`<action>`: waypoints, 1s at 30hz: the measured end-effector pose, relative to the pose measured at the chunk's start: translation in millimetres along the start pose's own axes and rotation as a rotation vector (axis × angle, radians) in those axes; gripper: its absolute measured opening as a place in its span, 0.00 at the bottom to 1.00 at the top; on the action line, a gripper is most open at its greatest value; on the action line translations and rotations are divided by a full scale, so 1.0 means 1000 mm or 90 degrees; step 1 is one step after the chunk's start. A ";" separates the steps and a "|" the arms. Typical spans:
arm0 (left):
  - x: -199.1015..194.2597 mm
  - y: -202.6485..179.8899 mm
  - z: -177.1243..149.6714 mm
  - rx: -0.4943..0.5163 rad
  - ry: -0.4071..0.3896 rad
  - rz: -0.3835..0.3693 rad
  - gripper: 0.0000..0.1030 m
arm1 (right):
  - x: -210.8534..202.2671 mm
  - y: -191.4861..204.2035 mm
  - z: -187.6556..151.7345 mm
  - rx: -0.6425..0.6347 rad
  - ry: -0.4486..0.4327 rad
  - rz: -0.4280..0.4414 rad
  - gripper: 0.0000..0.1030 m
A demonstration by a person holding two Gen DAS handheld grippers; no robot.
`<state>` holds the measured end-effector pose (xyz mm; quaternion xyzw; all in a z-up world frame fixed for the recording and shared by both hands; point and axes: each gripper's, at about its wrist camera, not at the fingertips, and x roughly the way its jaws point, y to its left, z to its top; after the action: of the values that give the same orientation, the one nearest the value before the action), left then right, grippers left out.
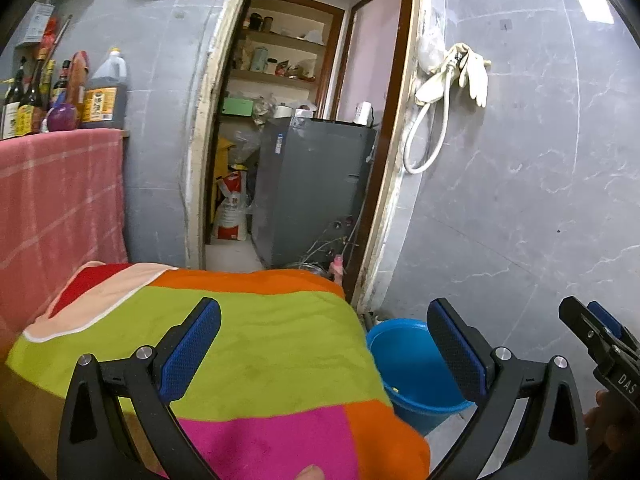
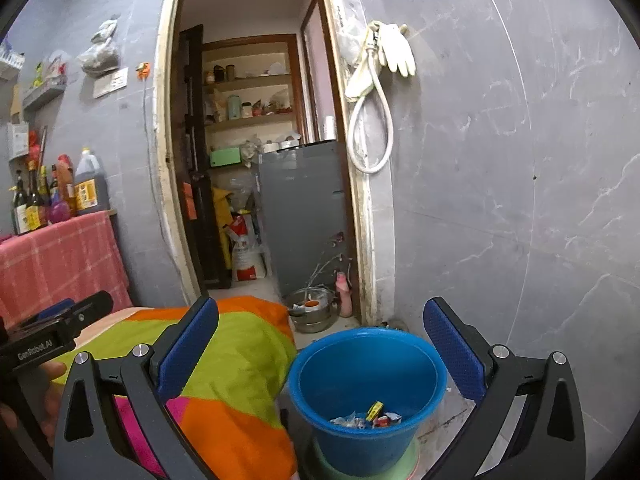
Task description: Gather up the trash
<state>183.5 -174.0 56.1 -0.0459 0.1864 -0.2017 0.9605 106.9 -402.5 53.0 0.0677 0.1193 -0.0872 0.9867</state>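
two grippers are in play, each with two blue-padded fingers. the left gripper [image 1: 324, 344] hangs with its jaws spread wide apart and nothing between them, above a table draped in one patchwork cloth [image 1: 256, 344] of lime, orange, pink and red blocks. the right gripper [image 2: 320, 344] also has its jaws wide apart and empty, and it looks down over one blue bucket [image 2: 366, 396] standing on the floor just beside the cloth's right edge. the bucket sits on one pale green disc [image 2: 408, 460].

the trash [image 2: 366, 418] lies in the bottom of that bucket: a small heap of crumpled wrappers, silver, red and yellow pieces, too jumbled to count one by one. from the left wrist view only one yellow scrap shows inside the bucket [image 1: 408, 364].

each wrist view catches the other gripper at its edge, held by a hand [image 2: 48, 392].

behind, one open doorway [image 2: 256, 160] leads to a storeroom holding one grey cabinet [image 2: 304, 216], one white-and-red sack [image 2: 248, 256] and three shelves of jars. at the threshold stand metal bowls [image 2: 312, 314], seemingly nested, and one pink bottle [image 2: 345, 294]. on the grey wall right of the door hang pale rubber gloves [image 2: 394, 50] and one looped white hose [image 2: 370, 136]. at far left, a pink checked cloth [image 2: 60, 260] hangs under a cluster of sauce bottles and one large jug of dark liquid [image 2: 91, 184].
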 end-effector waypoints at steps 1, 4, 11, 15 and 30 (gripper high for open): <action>-0.006 0.002 -0.002 0.000 -0.001 0.000 0.98 | -0.005 0.003 0.000 -0.002 -0.002 0.002 1.00; -0.022 0.008 -0.004 0.000 -0.007 0.010 0.98 | -0.022 0.014 -0.002 -0.005 -0.009 0.005 1.00; -0.060 0.015 -0.024 0.025 -0.023 0.029 0.98 | -0.057 0.033 -0.015 -0.020 -0.023 0.000 1.00; -0.076 0.017 -0.037 0.031 -0.027 0.036 0.98 | -0.074 0.040 -0.028 -0.023 -0.025 -0.008 1.00; -0.106 0.027 -0.079 0.055 -0.023 0.047 0.98 | -0.103 0.050 -0.075 -0.048 -0.005 -0.026 1.00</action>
<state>73.7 -107.1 14.8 -0.0010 0.1619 -0.1735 0.9714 1.3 -326.3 12.2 0.0281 0.1201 -0.1027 0.9870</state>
